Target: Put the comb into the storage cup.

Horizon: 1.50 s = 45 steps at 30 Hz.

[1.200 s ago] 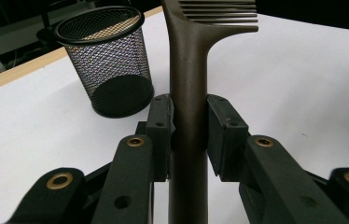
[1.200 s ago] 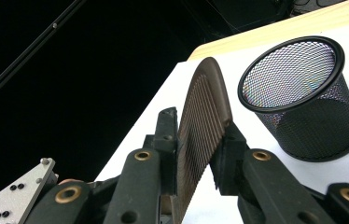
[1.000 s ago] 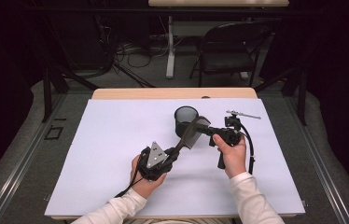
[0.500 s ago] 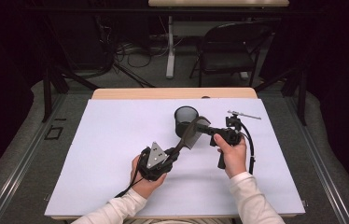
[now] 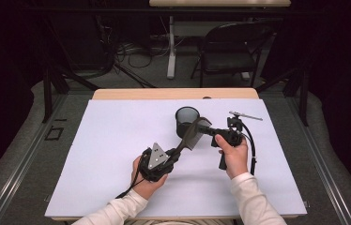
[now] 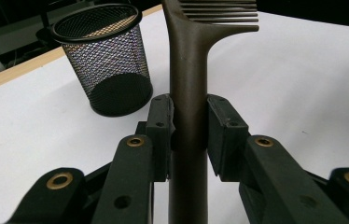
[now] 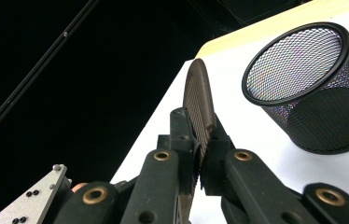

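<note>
Brown comb [image 5: 193, 133], one; mesh cup [image 5: 186, 121], one; tongs, two.

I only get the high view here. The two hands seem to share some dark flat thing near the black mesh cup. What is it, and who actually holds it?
Observer: A brown plastic comb; the left gripper clamps its handle between both pads.
Operator: And the right one?
Observer: The right gripper has just closed its jaws on the toothed end.
Operator: Anything inside the cup?
Observer: The black wire-mesh cup looks empty and stands upright on the white table.
</note>
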Each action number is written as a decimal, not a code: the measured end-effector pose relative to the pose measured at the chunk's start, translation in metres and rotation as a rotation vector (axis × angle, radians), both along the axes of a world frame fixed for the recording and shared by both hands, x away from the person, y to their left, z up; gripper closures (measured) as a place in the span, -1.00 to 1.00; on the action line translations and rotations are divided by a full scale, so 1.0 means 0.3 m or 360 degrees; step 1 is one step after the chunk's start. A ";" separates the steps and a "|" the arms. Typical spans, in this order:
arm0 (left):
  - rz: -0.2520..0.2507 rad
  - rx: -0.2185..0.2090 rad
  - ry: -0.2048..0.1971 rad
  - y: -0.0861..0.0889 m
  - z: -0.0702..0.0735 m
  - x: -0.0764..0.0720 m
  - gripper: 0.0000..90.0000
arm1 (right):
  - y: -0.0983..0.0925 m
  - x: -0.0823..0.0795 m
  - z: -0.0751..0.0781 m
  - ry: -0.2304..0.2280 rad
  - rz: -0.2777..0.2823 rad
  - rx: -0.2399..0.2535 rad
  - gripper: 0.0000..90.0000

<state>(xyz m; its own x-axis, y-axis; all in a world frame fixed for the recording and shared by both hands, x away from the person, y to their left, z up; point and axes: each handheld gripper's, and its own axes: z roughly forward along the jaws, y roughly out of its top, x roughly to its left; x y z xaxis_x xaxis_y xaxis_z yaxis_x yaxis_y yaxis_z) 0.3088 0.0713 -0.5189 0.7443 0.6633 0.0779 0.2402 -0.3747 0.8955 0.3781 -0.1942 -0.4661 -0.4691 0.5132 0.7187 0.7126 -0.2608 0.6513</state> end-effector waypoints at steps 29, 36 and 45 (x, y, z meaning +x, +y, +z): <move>0.0010 0.0004 0.0001 -0.003 -0.007 -0.002 0.60 | -0.002 0.002 -0.003 0.0036 0.0025 0.0032 0.94; 0.0014 0.0000 -0.0001 -0.002 -0.007 -0.002 0.58 | -0.004 0.003 -0.005 0.0047 0.0033 0.0048 0.94; 0.0013 -0.0001 -0.0003 -0.001 -0.007 -0.002 0.52 | -0.005 0.004 -0.007 0.0057 0.0044 0.0058 0.94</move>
